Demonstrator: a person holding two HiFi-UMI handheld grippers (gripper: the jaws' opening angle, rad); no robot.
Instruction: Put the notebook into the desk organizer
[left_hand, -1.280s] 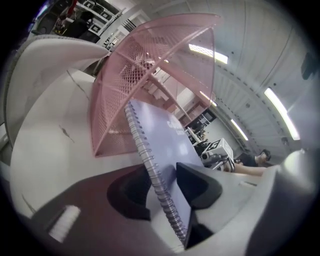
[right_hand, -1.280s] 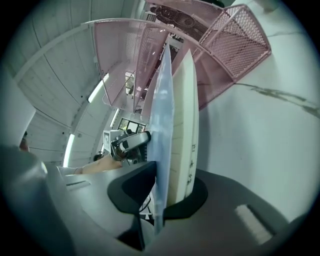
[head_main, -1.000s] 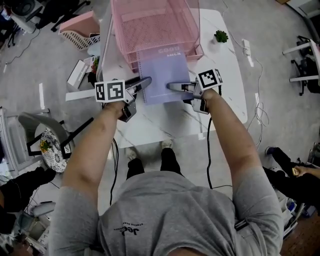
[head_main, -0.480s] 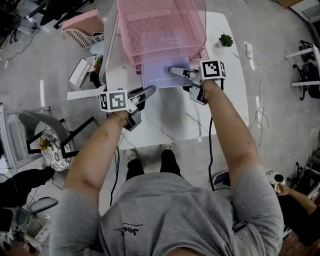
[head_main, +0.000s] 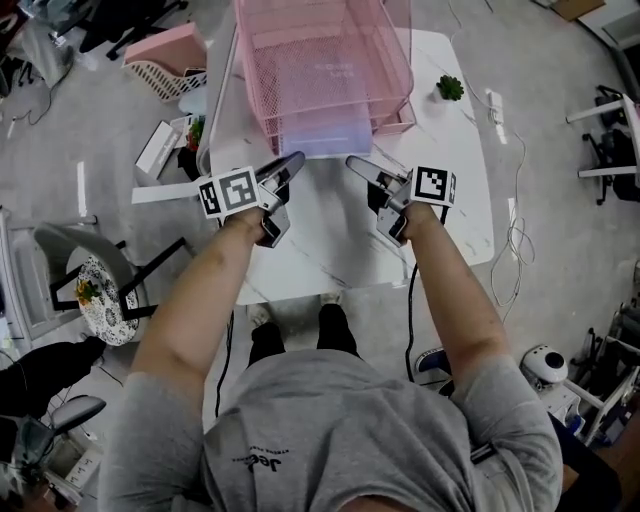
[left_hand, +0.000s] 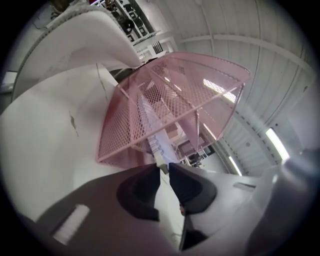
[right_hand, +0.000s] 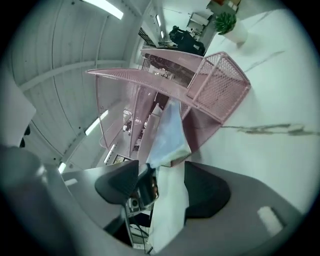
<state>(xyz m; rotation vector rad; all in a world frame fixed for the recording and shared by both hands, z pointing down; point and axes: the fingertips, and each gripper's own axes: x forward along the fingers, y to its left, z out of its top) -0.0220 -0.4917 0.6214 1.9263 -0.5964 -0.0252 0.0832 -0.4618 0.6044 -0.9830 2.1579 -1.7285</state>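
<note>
The pink mesh desk organizer (head_main: 322, 50) stands at the far side of the white table (head_main: 440, 140). The lavender notebook (head_main: 322, 135) lies in its lower tier, its near end sticking out. My right gripper (head_main: 367, 172) sits just in front of that end, and its jaws are opening. The notebook's corner (right_hand: 167, 135) shows ahead of the right gripper (right_hand: 161, 167), untouched by the pads. My left gripper (head_main: 287, 168) hovers at the organizer's front left corner. Its jaws are closing with nothing between them; the left gripper (left_hand: 164, 167) keeps a narrow gap. The notebook's spiral edge (left_hand: 152, 145) lies ahead.
A small potted plant (head_main: 449, 87) stands at the table's far right, with a power strip (head_main: 497, 100) on the floor beyond. A pink basket (head_main: 160, 55) and a box (head_main: 155, 148) lie on the floor at left. A chair (head_main: 90, 280) stands lower left.
The notebook slid far into the organizer's lower tier. My right gripper let go of it and drew back. My left gripper's jaws narrowed and it stayed near the organizer's front left.
</note>
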